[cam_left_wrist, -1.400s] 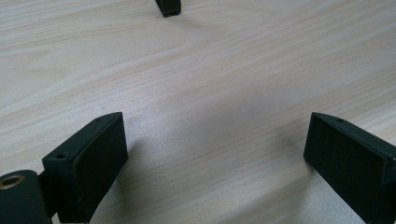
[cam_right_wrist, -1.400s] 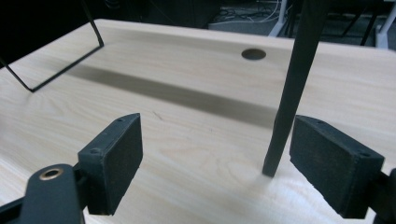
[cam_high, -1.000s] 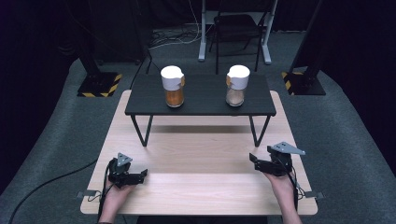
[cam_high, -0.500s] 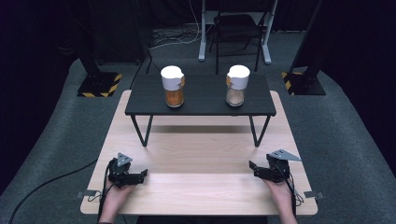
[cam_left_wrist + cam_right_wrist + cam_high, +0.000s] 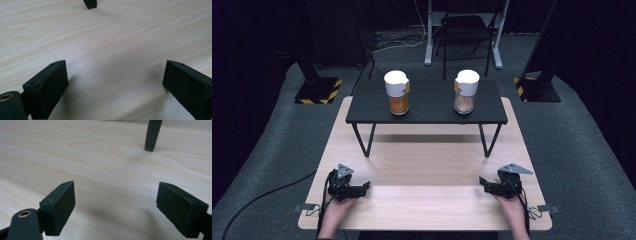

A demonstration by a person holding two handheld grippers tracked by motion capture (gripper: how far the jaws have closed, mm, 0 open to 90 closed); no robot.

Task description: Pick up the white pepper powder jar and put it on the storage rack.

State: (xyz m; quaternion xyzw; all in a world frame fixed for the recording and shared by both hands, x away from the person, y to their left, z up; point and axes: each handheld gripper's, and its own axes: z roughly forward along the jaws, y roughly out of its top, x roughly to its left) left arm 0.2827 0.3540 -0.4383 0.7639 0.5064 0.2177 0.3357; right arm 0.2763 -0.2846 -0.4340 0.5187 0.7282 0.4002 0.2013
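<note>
- The left gripper (image 5: pixel 366 186) rests low on the near left part of the light wooden table (image 5: pixel 427 200), held in a hand (image 5: pixel 334 212) that comes in from the near edge
- Its jaws stand wide apart, released, with nothing between them; in the left gripper view bare wood grain (image 5: pixel 112 50) lies between them
- The right gripper (image 5: pixel 482 182) rests on the near right part of the table, also spread wide and empty, in the other hand (image 5: pixel 512 207)
- In the right gripper view a black leg (image 5: pixel 152 135) of the small stand rises from the wood farther off
- The things nearest in reach are two jars with white lids on the small black stand (image 5: pixel 427 112), which sits on the far half of the table
- The jar with orange contents (image 5: pixel 397 92) stands upright on the stand's left part; the jar with brownish contents (image 5: pixel 466 91) stands upright on its right part, well apart from the first
- Both jars are well apart from both grippers, so nothing is grasped yet
- Judged from this, the work is at its starting step: hands parked, reach not begun
- The next move likely calls for lifting a gripper off the table, carrying it far and up to stand height, and lining the open jaws around a jar's glass body below the lid
- The approach should come level, so the jar is not tipped off the stand
</note>
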